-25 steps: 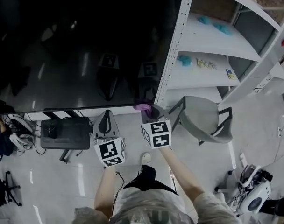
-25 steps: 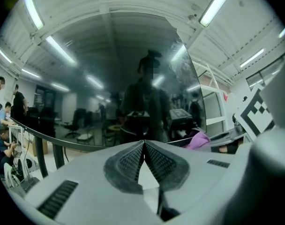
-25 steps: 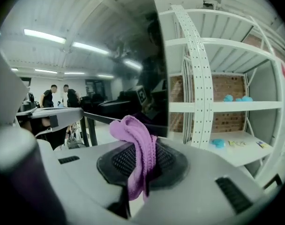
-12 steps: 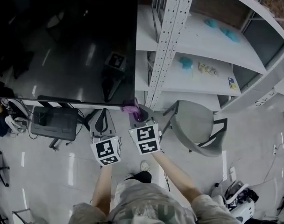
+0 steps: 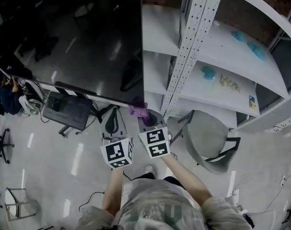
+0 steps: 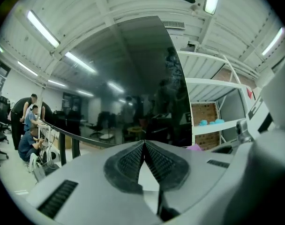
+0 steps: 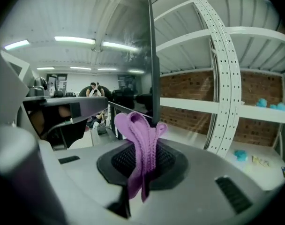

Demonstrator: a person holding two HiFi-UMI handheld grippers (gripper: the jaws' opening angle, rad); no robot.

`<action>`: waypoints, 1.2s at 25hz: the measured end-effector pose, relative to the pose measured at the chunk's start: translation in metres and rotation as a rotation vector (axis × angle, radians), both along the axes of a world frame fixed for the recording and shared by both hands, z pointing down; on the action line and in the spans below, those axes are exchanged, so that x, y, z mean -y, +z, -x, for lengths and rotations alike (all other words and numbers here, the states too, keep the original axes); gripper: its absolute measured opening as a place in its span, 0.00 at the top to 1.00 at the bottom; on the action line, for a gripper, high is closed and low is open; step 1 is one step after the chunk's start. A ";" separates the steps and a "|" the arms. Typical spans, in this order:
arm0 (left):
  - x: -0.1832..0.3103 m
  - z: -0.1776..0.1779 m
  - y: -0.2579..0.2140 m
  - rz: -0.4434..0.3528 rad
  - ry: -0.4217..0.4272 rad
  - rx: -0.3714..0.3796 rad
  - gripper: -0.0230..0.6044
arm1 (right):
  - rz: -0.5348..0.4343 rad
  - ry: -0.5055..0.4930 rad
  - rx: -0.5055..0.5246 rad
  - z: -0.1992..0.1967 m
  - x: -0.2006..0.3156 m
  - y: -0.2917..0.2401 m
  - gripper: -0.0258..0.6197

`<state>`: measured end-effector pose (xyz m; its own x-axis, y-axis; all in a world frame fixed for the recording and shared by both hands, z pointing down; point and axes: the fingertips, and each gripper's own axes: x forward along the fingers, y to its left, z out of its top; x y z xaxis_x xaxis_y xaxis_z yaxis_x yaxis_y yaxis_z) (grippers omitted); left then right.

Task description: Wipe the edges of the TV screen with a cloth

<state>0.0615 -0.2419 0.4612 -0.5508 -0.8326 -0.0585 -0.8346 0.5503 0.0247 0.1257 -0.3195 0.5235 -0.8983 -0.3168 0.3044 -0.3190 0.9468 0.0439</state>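
- The right gripper (image 5: 145, 119) pinches the purple cloth (image 5: 137, 109) in its jaws, with folds bunched past their tips.
- The purple cloth sits at the lower right corner of the TV screen (image 5: 88, 47), beside a white shelf rack (image 5: 184, 66).
- The left gripper (image 5: 111, 122) hangs below the screen's bottom edge, its jaws pressed together and empty.

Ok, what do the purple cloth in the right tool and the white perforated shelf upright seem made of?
The purple cloth looks like soft knitted fabric, matte: ribbed texture, limp folds. The white perforated shelf upright is likely painted metal, smooth: rows of punched holes.
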 end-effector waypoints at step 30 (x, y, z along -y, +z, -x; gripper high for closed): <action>-0.091 -0.102 -0.063 -0.014 -0.300 0.172 0.94 | -0.084 -0.379 0.325 -0.071 -0.081 -0.096 0.88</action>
